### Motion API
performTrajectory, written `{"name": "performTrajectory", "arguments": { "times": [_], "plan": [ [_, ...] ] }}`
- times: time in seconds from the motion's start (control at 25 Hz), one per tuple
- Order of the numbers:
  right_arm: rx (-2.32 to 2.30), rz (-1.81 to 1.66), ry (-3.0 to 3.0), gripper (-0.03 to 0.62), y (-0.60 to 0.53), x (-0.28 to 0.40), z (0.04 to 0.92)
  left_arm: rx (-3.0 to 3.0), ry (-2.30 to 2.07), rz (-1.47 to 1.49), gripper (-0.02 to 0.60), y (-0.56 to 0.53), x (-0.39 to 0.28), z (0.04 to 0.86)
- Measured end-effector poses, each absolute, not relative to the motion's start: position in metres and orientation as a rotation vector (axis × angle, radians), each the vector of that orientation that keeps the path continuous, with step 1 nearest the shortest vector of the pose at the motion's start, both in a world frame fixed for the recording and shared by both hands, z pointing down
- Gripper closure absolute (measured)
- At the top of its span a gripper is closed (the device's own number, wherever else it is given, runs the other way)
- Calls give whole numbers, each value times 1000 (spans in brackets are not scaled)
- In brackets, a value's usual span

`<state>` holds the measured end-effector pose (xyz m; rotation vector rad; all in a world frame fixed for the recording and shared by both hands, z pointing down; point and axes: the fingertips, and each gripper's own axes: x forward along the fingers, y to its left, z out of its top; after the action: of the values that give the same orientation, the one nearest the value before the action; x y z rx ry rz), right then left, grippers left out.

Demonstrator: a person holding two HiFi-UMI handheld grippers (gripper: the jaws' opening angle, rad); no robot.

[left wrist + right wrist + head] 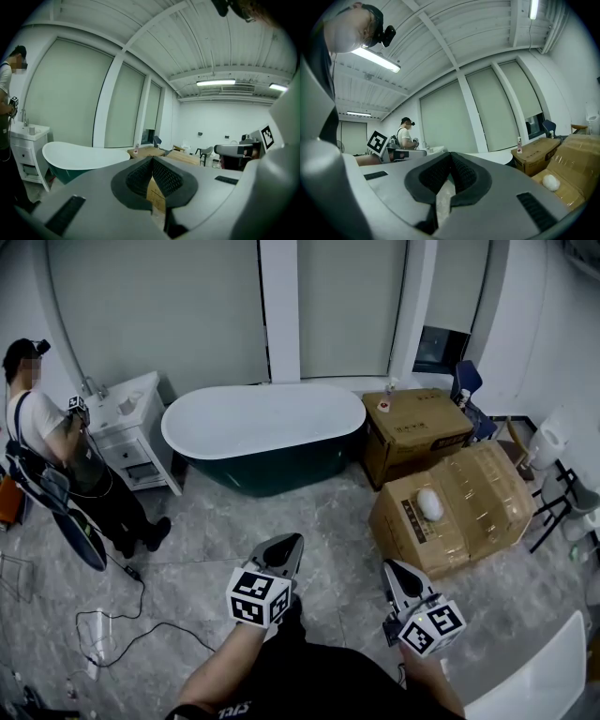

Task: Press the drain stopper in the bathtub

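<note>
Far left of the left fingers, a person (52, 432) stands at a white cabinet (141, 432), and a loose cable (122, 624) lies across the floor on that side. The left gripper (284, 549) is held low with its fingers (140, 176) pressed together tip to tip and nothing between them. The tub (272, 472) stands well ahead of both pairs of fingers, beyond open floor. Its stopper shows in no view, so I cannot tell which end it sits at. The right gripper (397, 576) matches the left: fingers (461, 176) closed and empty. To their right and ahead lie two boxes (459, 512), one just beside the tub's near end.

The likely trouble is in the approach. A foot could snag the cable, or a step could clip a box. At the tub, the reach goes down over a high rim onto smooth enamel, so closed tips set off-centre could skid off the stopper and leave it unpressed.
</note>
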<state>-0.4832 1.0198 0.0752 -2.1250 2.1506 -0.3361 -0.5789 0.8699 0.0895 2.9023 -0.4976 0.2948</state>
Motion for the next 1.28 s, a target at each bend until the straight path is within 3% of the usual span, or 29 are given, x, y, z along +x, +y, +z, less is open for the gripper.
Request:
{"name": "performTrajectory", "arguments": {
  "times": [0.6, 1.28],
  "plan": [
    [-2146, -445, 2072, 580, 891, -417, 91, 2900, -411, 400, 568, 747, -505, 107],
    [-2135, -478, 2193, 580, 714, -430, 94, 2928, -480, 295, 568, 581, -511, 101]
  ]
}}
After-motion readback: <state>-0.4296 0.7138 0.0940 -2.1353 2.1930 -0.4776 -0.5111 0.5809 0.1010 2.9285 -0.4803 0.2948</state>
